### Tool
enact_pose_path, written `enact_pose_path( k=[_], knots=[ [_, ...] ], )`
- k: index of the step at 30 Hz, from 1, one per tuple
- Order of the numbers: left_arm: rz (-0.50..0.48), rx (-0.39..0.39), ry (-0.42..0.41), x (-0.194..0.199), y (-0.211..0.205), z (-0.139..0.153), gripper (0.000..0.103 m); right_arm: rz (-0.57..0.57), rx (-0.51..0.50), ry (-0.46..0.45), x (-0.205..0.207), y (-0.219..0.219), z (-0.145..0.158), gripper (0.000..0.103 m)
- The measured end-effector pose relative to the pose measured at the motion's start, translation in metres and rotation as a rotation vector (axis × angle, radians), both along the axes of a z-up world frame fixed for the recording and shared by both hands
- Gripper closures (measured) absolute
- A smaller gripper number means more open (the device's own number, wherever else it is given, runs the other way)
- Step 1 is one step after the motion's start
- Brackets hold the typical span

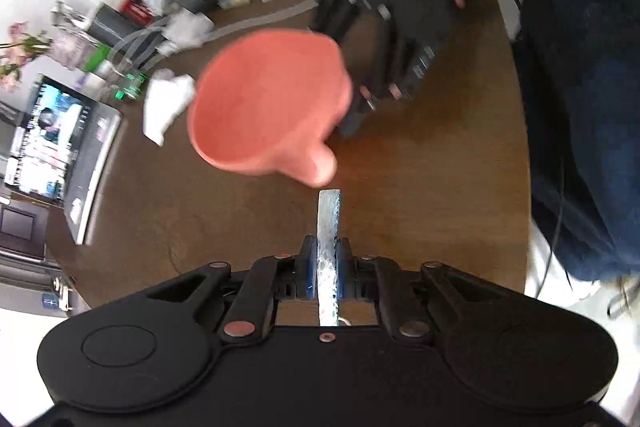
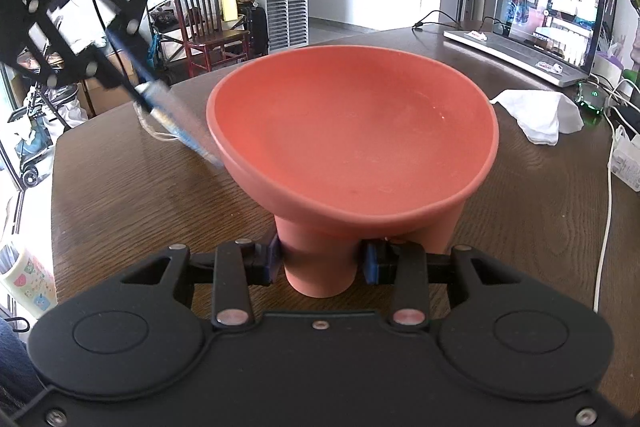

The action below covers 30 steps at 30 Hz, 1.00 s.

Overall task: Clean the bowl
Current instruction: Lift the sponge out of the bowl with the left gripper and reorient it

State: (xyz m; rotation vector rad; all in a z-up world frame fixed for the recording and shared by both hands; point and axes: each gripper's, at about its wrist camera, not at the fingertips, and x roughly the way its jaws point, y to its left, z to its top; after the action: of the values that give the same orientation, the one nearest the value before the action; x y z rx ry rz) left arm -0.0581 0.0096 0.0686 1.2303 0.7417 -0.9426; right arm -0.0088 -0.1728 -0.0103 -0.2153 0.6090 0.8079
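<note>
A salmon-red bowl [image 2: 352, 131] with stubby legs is held tilted above the brown table; my right gripper [image 2: 320, 263] is shut on one of its legs [image 2: 320, 267]. In the left wrist view the bowl [image 1: 268, 99] is blurred, with the right gripper [image 1: 384, 39] behind it. My left gripper [image 1: 329, 263] is shut on a thin flat silvery-blue cleaning tool [image 1: 329, 227] that points at the bowl's leg. In the right wrist view the left gripper [image 2: 148, 91] is at the upper left, its tool tip [image 2: 200, 147] just beside the bowl's left rim.
A crumpled white cloth [image 2: 536, 115] lies on the table [image 2: 140, 187] right of the bowl. An open laptop [image 2: 548, 23] stands at the far right with cables and a white box nearby. A wooden chair [image 2: 204, 23] and drawers stand beyond the table.
</note>
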Motion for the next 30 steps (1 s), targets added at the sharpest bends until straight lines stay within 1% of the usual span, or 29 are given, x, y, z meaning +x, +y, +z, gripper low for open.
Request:
enact_pose_path(
  k=[2, 4, 7, 10, 12, 14, 17, 30],
  knots=[
    [-0.002, 0.024, 0.026, 0.005, -0.001, -0.004, 0.093, 0.000, -0.001, -0.001, 0.001, 0.000, 0.000, 0.060],
    [0.008, 0.028, 0.059, 0.014, -0.002, -0.006, 0.092, -0.002, -0.002, -0.002, 0.001, 0.000, 0.000, 0.060],
    [0.030, 0.073, 0.118, 0.034, -0.005, -0.010, 0.090, -0.007, -0.002, -0.002, 0.001, 0.000, 0.000, 0.060],
    [0.040, 0.124, 0.132, 0.046, -0.008, -0.017, 0.088, -0.008, -0.002, -0.002, 0.001, -0.001, 0.000, 0.060],
    [0.045, 0.135, 0.119, 0.057, -0.007, -0.023, 0.088, -0.008, -0.001, -0.002, 0.002, -0.001, 0.000, 0.060],
    [0.044, 0.117, 0.091, 0.063, -0.006, -0.025, 0.088, -0.009, -0.001, -0.002, 0.003, -0.001, 0.000, 0.060],
    [0.029, 0.060, 0.072, 0.064, -0.009, -0.022, 0.088, -0.009, -0.001, -0.001, 0.003, -0.002, 0.000, 0.060],
    [-0.024, -0.069, -0.019, 0.009, -0.010, 0.033, 0.093, -0.020, 0.000, 0.000, 0.005, -0.001, 0.000, 0.060]
  ],
)
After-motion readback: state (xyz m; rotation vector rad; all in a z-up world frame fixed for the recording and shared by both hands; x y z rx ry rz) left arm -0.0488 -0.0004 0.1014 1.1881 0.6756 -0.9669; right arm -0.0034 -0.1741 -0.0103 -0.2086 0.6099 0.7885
